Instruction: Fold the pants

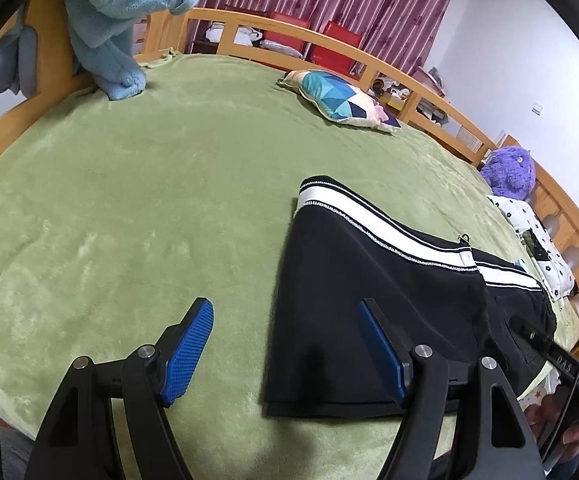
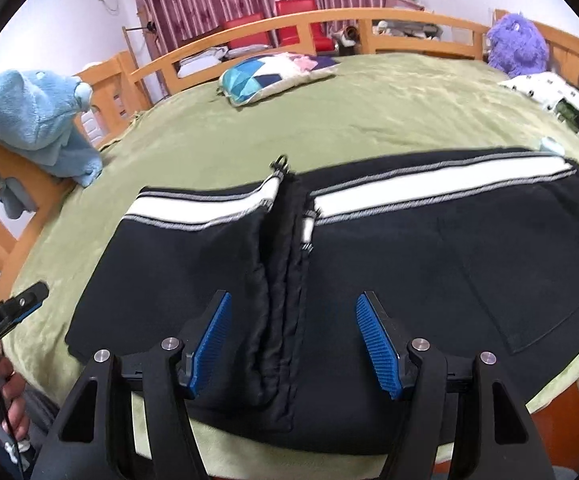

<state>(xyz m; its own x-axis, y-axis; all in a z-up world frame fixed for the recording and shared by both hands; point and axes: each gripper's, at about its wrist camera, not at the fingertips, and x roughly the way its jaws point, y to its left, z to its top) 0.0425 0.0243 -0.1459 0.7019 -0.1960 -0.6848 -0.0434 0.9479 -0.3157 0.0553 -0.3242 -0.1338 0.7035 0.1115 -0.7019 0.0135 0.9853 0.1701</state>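
Black pants (image 2: 369, 264) with a white side stripe lie flat and folded on the green bedspread (image 2: 329, 132), near the bed's front edge. My right gripper (image 2: 293, 344) is open and empty just above the pants, its blue pads either side of a bunched vertical fold in the middle. In the left wrist view the pants (image 1: 369, 292) lie to the right. My left gripper (image 1: 285, 348) is open and empty at the pants' left edge, one pad over the green cover and the other over the black cloth. The left gripper's tip (image 2: 21, 304) also shows at the left of the right wrist view.
A light blue plush blanket (image 1: 117, 12) hangs over the wooden bed rail (image 1: 329, 44). A patterned pillow (image 1: 341, 98), a purple plush toy (image 1: 509, 172) and a white dotted cloth (image 1: 537, 240) lie toward the far and right sides. Red chairs and curtains stand behind the bed.
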